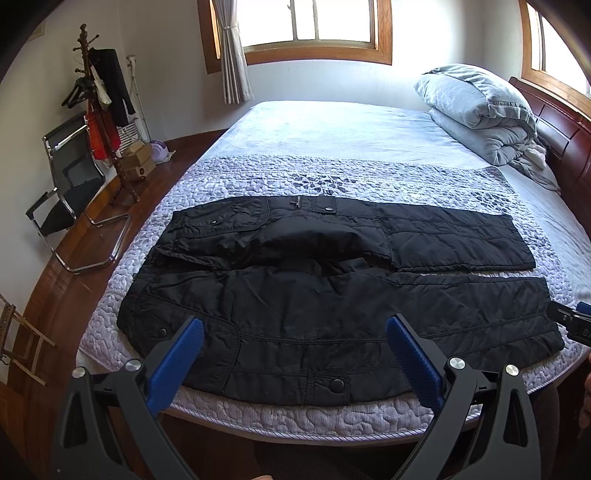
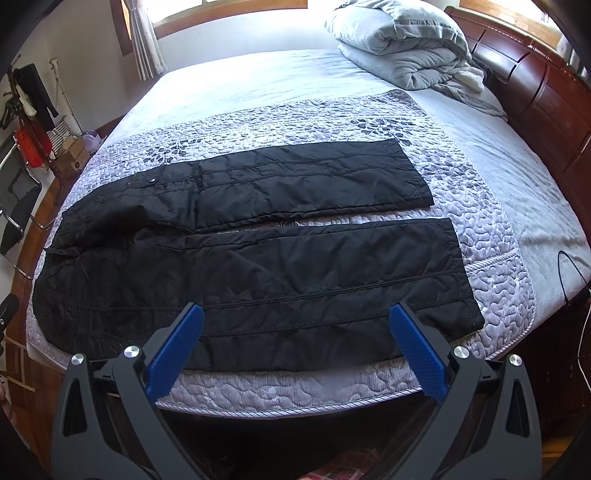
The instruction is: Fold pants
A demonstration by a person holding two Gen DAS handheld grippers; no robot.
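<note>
Left wrist view is showing the left tongs [image 1: 295, 339] hovering at the near edge of the bed [image 1: 332, 125], fingers spread wide, gripping nothing. Black pants [image 1: 314, 295] are lying flat and unfolded on the quilted lilac bedspread [image 1: 369, 173], waist end toward the left, 2 legs running off to the right. Near leg is lying along the bed's near edge, directly beyond the blue pads [image 1: 177, 365]; whether the pads are touching the cloth, cannot tell. Far leg is lying beside it, a thin strip of bedspread showing between them toward the cuffs. Part of the right tool is poking in at the right margin of this view.

Right wrist view is showing the right tongs [image 2: 295, 339] likewise spread wide and empty, hanging over the near leg of the pants [image 2: 258, 273], toward the cuff half. Both cuffs are lying squared off, well short of the right side of the bedspread [image 2: 480, 206].

Folded grey duvet [image 1: 480, 110] is sitting at the head of the bed against the dark wooden headboard [image 2: 535, 92]. Coat stand [image 1: 99, 110] and a black chair [image 1: 70, 192] are standing on the wood floor left of the bed. Curtain [image 1: 232, 55] is hanging tied back beside the window [image 1: 332, 22]
</note>
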